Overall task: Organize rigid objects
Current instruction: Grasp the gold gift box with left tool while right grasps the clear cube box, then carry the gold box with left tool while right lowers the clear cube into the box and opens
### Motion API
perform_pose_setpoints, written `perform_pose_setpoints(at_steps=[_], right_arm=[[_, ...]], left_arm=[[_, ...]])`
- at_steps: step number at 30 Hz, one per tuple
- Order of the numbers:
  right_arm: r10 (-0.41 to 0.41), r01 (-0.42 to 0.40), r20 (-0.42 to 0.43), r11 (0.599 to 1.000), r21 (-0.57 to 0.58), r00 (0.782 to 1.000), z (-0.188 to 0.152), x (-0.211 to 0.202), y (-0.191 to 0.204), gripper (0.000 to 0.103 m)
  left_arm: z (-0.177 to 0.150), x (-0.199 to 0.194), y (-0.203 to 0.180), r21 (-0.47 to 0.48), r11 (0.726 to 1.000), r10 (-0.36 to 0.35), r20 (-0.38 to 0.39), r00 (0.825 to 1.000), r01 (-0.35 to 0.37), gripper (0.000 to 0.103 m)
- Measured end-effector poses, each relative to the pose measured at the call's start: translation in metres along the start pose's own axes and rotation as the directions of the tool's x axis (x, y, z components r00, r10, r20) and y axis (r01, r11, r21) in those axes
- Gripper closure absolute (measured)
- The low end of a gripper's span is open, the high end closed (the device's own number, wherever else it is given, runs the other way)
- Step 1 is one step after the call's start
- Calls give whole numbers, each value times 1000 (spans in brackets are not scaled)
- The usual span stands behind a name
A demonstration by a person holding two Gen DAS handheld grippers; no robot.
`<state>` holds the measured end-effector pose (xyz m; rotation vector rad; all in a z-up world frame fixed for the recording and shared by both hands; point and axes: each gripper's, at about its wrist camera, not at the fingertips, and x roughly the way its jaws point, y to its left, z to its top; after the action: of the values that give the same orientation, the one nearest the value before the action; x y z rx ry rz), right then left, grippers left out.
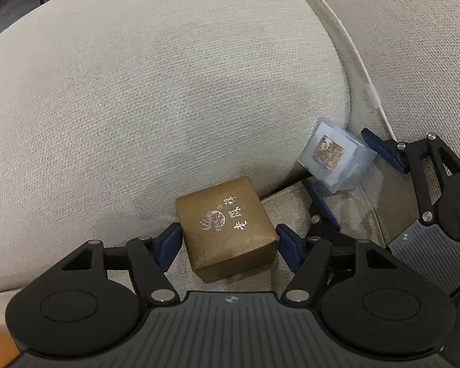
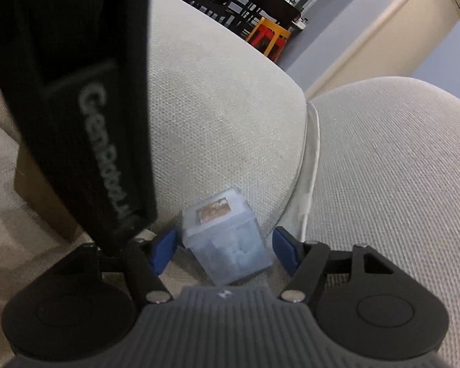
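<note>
Squarely between left fingers [image 1: 168, 243]: gold box [image 1: 227, 230].

A beige woven sofa cushion [image 1: 156, 92] fills the view — behind it a grey-blue wall [image 2: 346, 21] and stacked red-yellow stools [image 2: 270, 38].

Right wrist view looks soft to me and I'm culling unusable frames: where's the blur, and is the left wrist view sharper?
Right wrist view: the translucent plastic box is smeared, and the black strap close up is out of focus. Left wrist view: the gold box is crisp, its lettering legible; fisheye bends the cushion edges.
</note>
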<state>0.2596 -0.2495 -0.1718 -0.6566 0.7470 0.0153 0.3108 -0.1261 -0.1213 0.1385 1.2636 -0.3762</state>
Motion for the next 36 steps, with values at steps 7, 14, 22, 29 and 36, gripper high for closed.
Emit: perform_pose_setpoints(at_steps=[7,14,22,29,36], right_arm=[[66,-66,-1,995,72,998,3,-7,-14,49],[73,-75,18,994,82,997,2,-14,-18,52],[94,-102,51,979,179,994,9,-15,-39,53],[135,-165,140,959,231,981,17,-50,-38,53],[266,-327,222,892,313,938,44,-107,-36,53]], left_arm=[[10,11,-7,-26,999,33,-37,999,-34,28],[7,14,-12,-64,997,47,-31,998,-49,29],[-1,-48,0,-114,994,17,93,996,-6,31],[-25,-132,15,-97,993,-39,213,976,60,31],[-62,-183,37,-111,991,-37,279,960,70,31]])
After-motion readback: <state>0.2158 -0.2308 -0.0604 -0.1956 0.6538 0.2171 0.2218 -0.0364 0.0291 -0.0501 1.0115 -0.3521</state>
